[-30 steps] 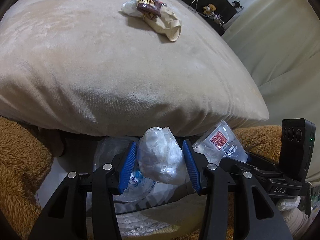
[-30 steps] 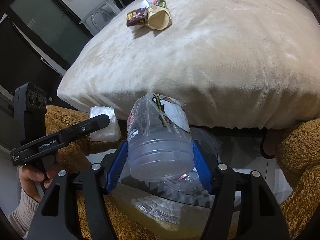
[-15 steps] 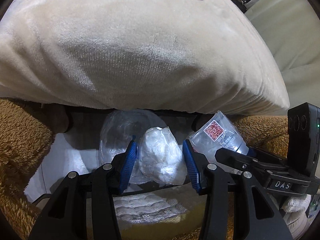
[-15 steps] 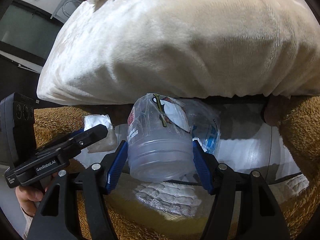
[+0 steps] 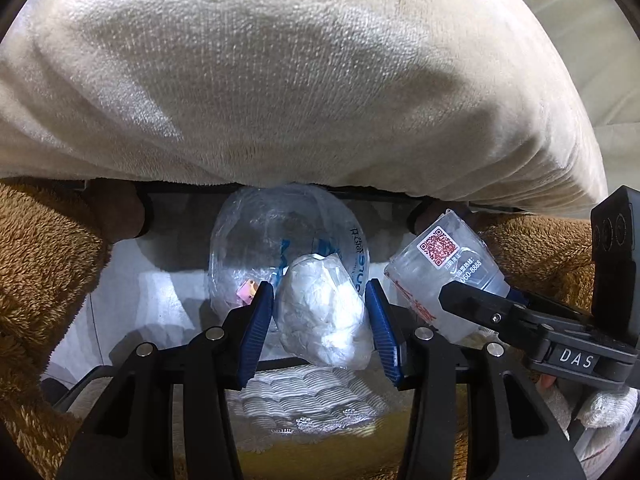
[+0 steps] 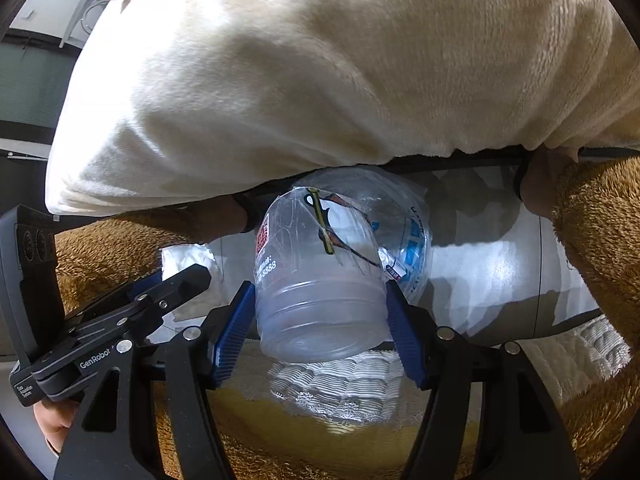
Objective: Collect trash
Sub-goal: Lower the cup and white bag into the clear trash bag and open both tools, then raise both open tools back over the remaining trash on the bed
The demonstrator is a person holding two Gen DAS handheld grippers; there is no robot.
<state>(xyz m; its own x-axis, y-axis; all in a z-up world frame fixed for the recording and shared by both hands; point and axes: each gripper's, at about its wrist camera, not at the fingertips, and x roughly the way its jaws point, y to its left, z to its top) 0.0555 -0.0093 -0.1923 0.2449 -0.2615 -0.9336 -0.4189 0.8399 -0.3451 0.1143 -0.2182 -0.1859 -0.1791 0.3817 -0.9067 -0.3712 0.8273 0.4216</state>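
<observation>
Two grippers, one item each. Your left gripper (image 5: 320, 312) sits lower centre of the left wrist view, jaws closed on one crumpled white wad (image 5: 326, 314): wrinkled, looks wrapped in clear film, pinched between the blue pads (image 5: 256, 332). Your right gripper (image 6: 322, 328) sits lower centre of the right wrist view, jaws clamped on one clear plastic cup (image 6: 320, 280), lying tilted with base toward the camera, ribbed lower wall, red QR label and white digits on its side, a torn printed seal across the far end. Same cup shows at right of the left wrist view (image 5: 448, 272). One clear plastic bag (image 5: 288, 240) with blue print hangs centre frame just behind both held items, mouth open; a small pink scrap (image 5: 246, 290) inside. One big cream cushion (image 5: 300, 72) fills the upper half. Brown fleece (image 5: 44, 280) on both sides. White quilted cloth (image 5: 312, 404) at bottom centre
</observation>
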